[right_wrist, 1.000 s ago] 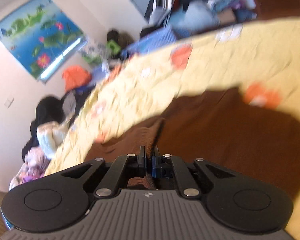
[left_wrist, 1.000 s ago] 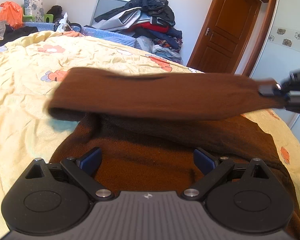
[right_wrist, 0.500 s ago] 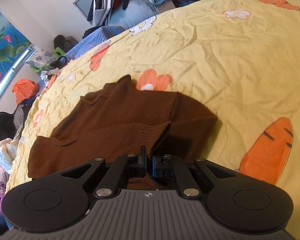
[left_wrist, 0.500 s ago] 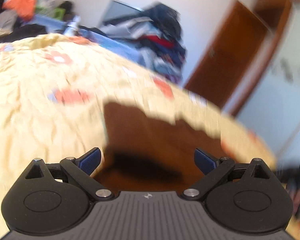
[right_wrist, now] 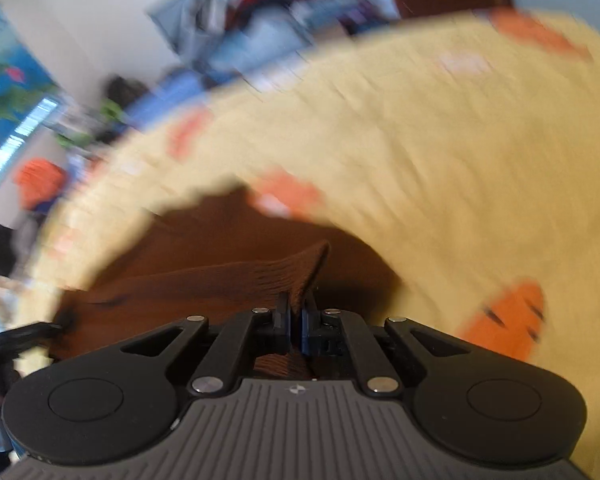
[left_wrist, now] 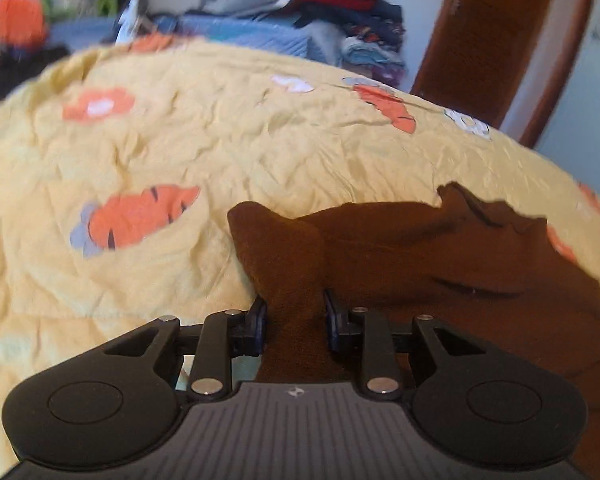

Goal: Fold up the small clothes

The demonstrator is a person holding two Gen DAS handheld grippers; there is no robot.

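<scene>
Sweater is lying lower centre on the bed, soft and floppy (probably light); left tongs are just closing on its bunched edge, right tongs clamping its ribbed cuff.

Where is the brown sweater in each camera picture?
Left wrist view: the brown sweater fills the lower right, a bunched corner between the left gripper pads, which have just been closing.
Right wrist view: lower left and middle, its ribbed edge pinched in the right gripper.
Shared landmark: the yellow carrot-print bedspread.
</scene>
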